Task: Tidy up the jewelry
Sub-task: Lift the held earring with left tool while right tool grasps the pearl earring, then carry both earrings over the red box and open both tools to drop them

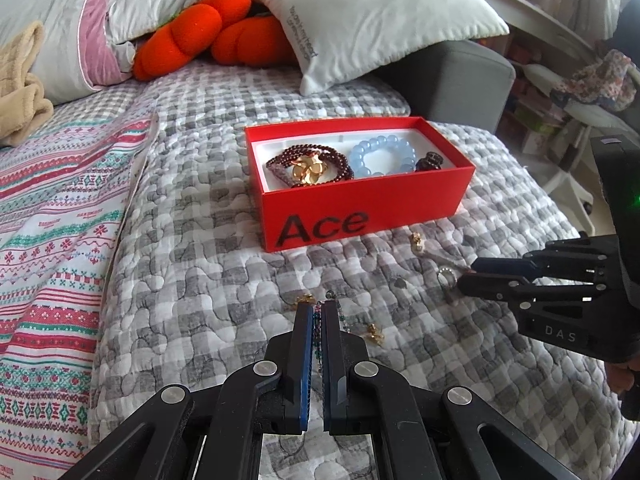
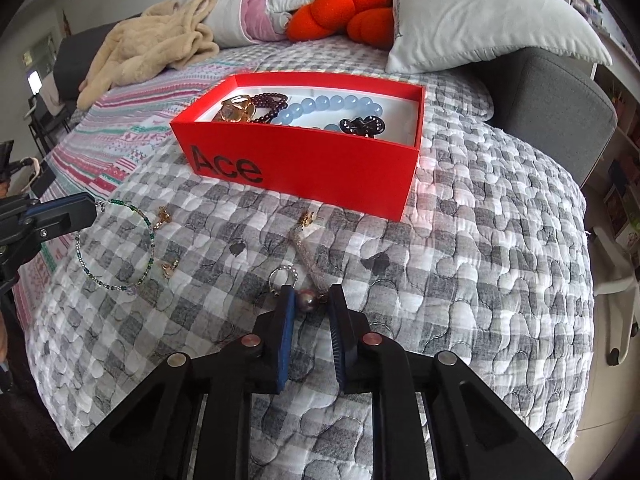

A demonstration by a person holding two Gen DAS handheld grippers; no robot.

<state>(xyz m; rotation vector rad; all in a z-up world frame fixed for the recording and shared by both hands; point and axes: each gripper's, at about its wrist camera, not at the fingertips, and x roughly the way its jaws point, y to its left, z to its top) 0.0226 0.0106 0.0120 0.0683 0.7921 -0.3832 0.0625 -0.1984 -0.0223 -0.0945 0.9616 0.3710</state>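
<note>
A red "Ace" box (image 1: 372, 204) (image 2: 320, 160) on the checked quilt holds a dark red bead bracelet (image 1: 344, 162), a gold flower piece (image 1: 310, 170), a pale blue bead bracelet (image 1: 382, 156) (image 2: 336, 104) and a black clip (image 2: 362, 126). My left gripper (image 1: 319, 306) (image 2: 92, 210) is shut on a green beaded bracelet (image 2: 116, 248). My right gripper (image 2: 310, 294) (image 1: 466, 276) is open around a dark pearl (image 2: 307, 300) at the end of a mesh chain (image 2: 308, 256). A silver ring (image 2: 283, 274) (image 1: 446, 278) lies beside it.
Small gold earrings (image 2: 163, 214) (image 2: 170, 267) (image 1: 374, 332) and a gold charm (image 1: 416, 240) lie on the quilt. Pillows (image 1: 380, 12), an orange plush (image 1: 208, 36) and a beige blanket (image 2: 148, 48) lie behind the box. A grey headboard (image 2: 556, 112) stands at right.
</note>
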